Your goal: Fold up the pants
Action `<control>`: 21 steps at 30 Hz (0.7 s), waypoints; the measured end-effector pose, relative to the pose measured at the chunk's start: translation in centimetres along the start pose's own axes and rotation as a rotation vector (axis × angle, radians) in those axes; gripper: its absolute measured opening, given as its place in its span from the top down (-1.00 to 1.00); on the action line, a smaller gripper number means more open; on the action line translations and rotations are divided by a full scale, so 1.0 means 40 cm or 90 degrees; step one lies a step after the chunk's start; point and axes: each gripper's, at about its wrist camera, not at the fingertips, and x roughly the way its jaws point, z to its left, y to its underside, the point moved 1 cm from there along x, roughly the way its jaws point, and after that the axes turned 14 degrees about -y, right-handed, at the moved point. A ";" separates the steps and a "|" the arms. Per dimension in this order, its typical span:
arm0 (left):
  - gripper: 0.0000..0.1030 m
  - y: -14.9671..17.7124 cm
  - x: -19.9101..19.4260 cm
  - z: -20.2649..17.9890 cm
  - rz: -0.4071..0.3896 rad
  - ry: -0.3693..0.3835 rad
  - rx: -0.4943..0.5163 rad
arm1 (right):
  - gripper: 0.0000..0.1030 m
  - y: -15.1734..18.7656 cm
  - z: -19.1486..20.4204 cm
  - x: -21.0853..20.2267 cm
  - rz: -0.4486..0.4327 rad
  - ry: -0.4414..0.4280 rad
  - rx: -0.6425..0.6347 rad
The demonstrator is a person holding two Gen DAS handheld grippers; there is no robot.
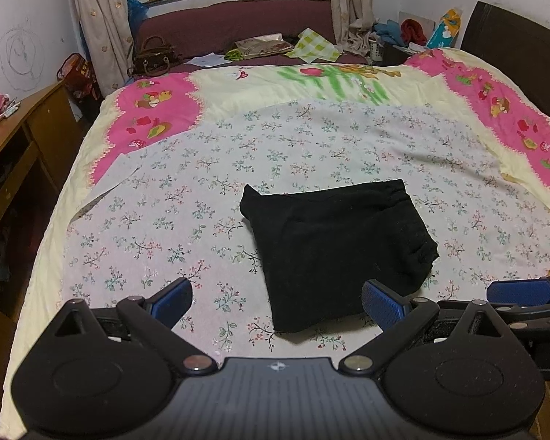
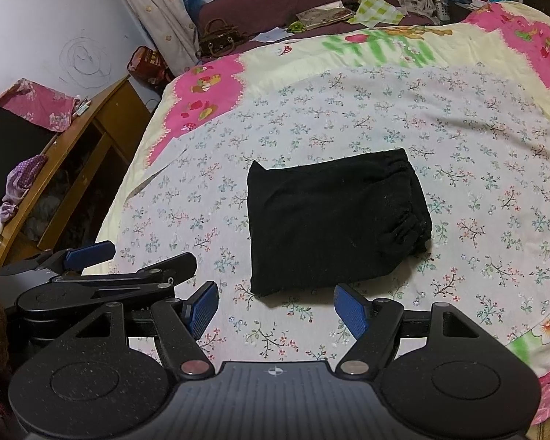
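Note:
Black pants (image 1: 333, 253) (image 2: 330, 223) lie folded into a compact rectangle on the floral sheet (image 1: 201, 198), gathered waistband at the right side. My left gripper (image 1: 277, 302) hovers open just short of the bundle's near edge, nothing between its blue pads (image 1: 174, 302). My right gripper (image 2: 277, 310) is open too, held just before the bundle's near edge with empty space between its pads (image 2: 350, 311). Each gripper shows at the edge of the other's view, side by side. Neither touches the pants.
The bed (image 1: 311, 84) carries a pink and cream cartoon quilt under the floral sheet. A wooden cabinet (image 2: 73, 154) stands along the left edge. A handbag (image 1: 152, 55), papers and clothes lie on the maroon bench below the window. A dark headboard (image 1: 513, 47) rises at right.

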 end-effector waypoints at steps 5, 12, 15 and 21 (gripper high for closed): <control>-1.00 0.001 -0.004 -0.005 -0.002 0.000 0.007 | -0.11 0.005 0.001 -0.002 0.004 0.006 0.000; -1.00 0.000 -0.006 -0.003 -0.005 0.002 0.003 | -0.11 0.002 0.007 -0.004 0.004 0.010 -0.007; -1.00 0.001 -0.005 -0.002 -0.005 0.003 0.002 | -0.11 0.002 0.009 -0.002 0.006 0.012 -0.010; -1.00 0.000 -0.010 0.004 -0.008 0.007 -0.004 | -0.11 -0.003 0.014 -0.003 0.007 0.018 -0.017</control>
